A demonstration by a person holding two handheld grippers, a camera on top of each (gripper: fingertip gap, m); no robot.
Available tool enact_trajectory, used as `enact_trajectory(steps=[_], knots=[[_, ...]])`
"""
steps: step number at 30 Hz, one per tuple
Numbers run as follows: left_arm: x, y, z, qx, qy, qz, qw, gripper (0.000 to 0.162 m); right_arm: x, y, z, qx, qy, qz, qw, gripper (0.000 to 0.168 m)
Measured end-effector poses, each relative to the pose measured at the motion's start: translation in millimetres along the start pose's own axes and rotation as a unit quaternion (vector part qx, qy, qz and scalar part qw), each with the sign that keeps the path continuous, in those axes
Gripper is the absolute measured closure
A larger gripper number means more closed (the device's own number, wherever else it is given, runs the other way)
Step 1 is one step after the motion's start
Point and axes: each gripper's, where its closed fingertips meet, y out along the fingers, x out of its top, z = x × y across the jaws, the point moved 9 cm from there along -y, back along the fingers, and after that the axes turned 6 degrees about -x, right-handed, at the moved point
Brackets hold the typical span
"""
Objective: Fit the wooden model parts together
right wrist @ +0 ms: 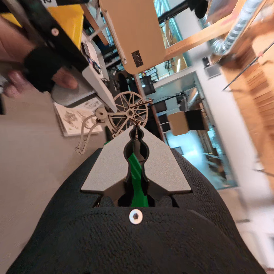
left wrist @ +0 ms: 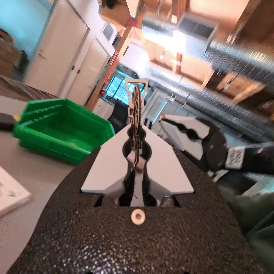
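Observation:
My left gripper (left wrist: 136, 126) is shut on a wooden bicycle model (left wrist: 135, 106), seen edge-on, with its spoked wheel and fork standing above the fingertips. In the right wrist view the same model (right wrist: 130, 112) shows side-on, with the wheel, frame and a curved fork hanging to the left, held by the left gripper (right wrist: 113, 109) that reaches in from the upper left. My right gripper (right wrist: 137, 127) is shut on a small brown wooden peg (right wrist: 137, 123), just below the wheel's rim. The right gripper (left wrist: 162, 120) and its peg (left wrist: 161, 116) also show in the left wrist view, right of the model.
A green plastic bin (left wrist: 59, 127) stands on the grey table (left wrist: 29, 170) to the left. A printed instruction booklet (right wrist: 74, 118) lies on the table behind the model, and its corner shows in the left wrist view (left wrist: 10, 192). A person's hand (right wrist: 17, 62) holds the left gripper. A yellow bin (right wrist: 69, 19) is at the upper left.

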Motion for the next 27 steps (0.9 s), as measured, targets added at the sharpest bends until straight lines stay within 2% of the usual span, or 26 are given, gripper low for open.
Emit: enact_trajectory(steps=[1, 6, 10, 19, 27], knots=[[-3, 0, 0, -0.008, -0.045, -0.023, 0.999, 0.158, 2, 2, 2, -0.003, -0.032, 0.001, 0.999, 0.168], [-26, 0, -2, -0.028, -0.208, -0.082, 0.974, 0.157, 3, 5, 4, -0.005, -0.136, 0.006, 0.991, 0.168], [-39, -4, 0, -0.016, -0.282, -0.100, 0.954, 0.157, 0, 9, 10, 0.013, -0.218, 0.018, 0.976, 0.168], [-50, -12, 3, -0.001, -0.308, -0.097, 0.946, 0.157, -6, 18, 30, 0.062, -0.280, 0.022, 0.958, 0.168], [-51, -13, 2, -0.005, -0.316, -0.095, 0.944, 0.157, -5, 22, 38, 0.055, -0.353, 0.018, 0.934, 0.168]])
